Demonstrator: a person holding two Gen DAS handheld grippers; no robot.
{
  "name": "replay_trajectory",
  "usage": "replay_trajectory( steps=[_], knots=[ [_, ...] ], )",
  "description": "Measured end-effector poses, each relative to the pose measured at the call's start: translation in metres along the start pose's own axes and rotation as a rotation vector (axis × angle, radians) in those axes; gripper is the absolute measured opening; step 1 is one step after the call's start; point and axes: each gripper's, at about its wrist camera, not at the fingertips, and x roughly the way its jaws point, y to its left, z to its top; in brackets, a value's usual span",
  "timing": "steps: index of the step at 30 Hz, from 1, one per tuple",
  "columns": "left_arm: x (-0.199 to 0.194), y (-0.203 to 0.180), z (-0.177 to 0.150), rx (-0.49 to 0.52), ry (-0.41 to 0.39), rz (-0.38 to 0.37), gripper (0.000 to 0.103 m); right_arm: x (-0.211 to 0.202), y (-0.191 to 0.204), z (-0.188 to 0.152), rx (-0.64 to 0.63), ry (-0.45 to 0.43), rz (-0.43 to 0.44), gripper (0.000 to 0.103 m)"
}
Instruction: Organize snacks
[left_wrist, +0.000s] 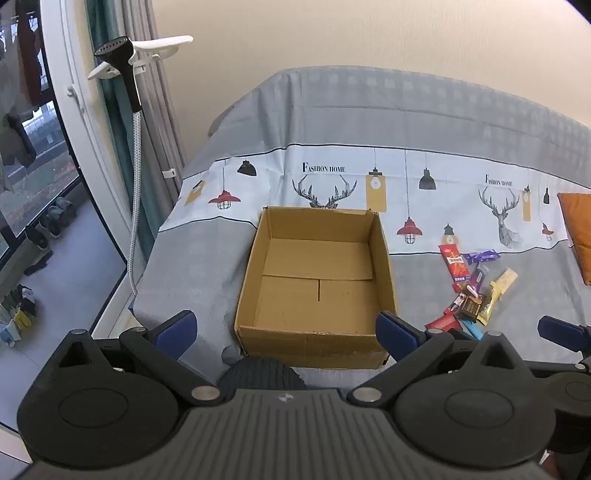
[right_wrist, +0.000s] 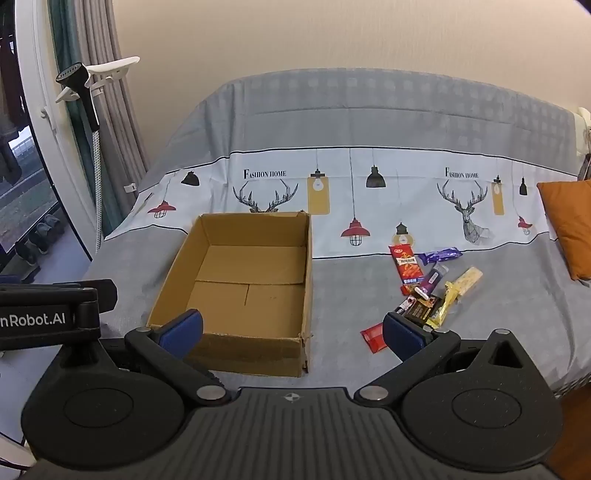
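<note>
We count one cardboard box (right_wrist: 243, 288), open-topped, on the bed (right_wrist: 369, 118). Just right of it lies one loose pile of snacks (right_wrist: 428, 291); we make out roughly nine packets, among them one red packet (right_wrist: 406, 266) and one purple wrapper (right_wrist: 441, 254). The overlapping ones are hard to separate. One orange cushion (right_wrist: 569, 229) is cut off at the edge. Left gripper (left_wrist: 286, 334) and right gripper (right_wrist: 293, 334) both spread wide, holding nothing.
</note>
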Motion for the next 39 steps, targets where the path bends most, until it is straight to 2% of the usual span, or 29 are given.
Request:
replay_trajectory(
  steps=[31, 38, 39],
  knots=[
    [-0.0024, -0.0003, -0.0084, -0.012, -0.043, -0.006, 0.103, 0.0011, 0.0, -0.0017, 0.009, 0.009, 0.014, 0.103],
    [0.0038, -0.0012, -0.0091, -0.004, -0.029, -0.002, 0.103, 0.0033, 0.0002, -0.0039, 0.012, 0.018, 0.017, 0.103],
    [0.0034, -0.0014, -0.0089, -0.005, -0.048, -0.001, 0.103, 0.0036, -0.0004, -0.004, 0.013, 0.02, 0.017, 0.103]
  ],
)
